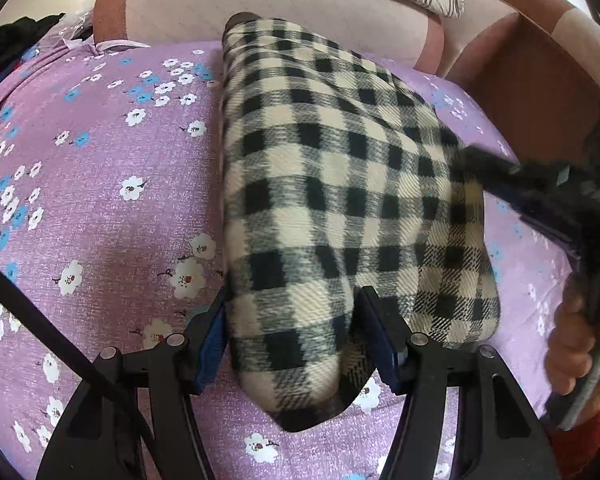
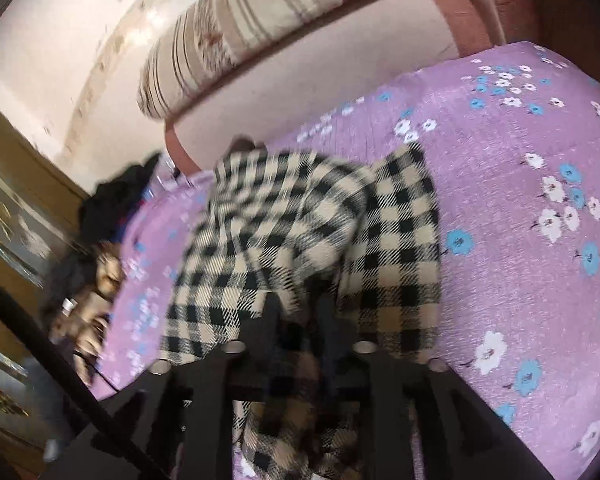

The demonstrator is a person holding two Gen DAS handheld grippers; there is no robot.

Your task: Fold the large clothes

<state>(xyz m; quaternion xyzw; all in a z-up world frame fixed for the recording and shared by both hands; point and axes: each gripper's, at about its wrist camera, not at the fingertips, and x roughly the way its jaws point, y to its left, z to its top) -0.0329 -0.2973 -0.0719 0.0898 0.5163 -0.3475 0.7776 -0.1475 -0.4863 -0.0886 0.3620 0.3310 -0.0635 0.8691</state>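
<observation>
Both tongs are recorded at the near edge of the checked garment [image 1: 332, 184]. Left gripper [image 1: 296, 340] is seen about half open, its blue pads clamped on a thick fold of the checked cloth. Right gripper [image 2: 296, 320] is blurred in its own view; cloth is seen between its fingers, but whether it is gripped cannot be told. The garment is laid lengthwise on the purple flowered bedspread [image 1: 100, 200], reaching toward the far headboard [image 1: 204, 4]. A striped pillow [image 2: 228, 40] is noted on top of the headboard. Only the left view shows the hand [image 1: 576, 340] holding the right tool; only the right view shows dark clothing [image 2: 116, 204] heaped at the left bed edge.
</observation>
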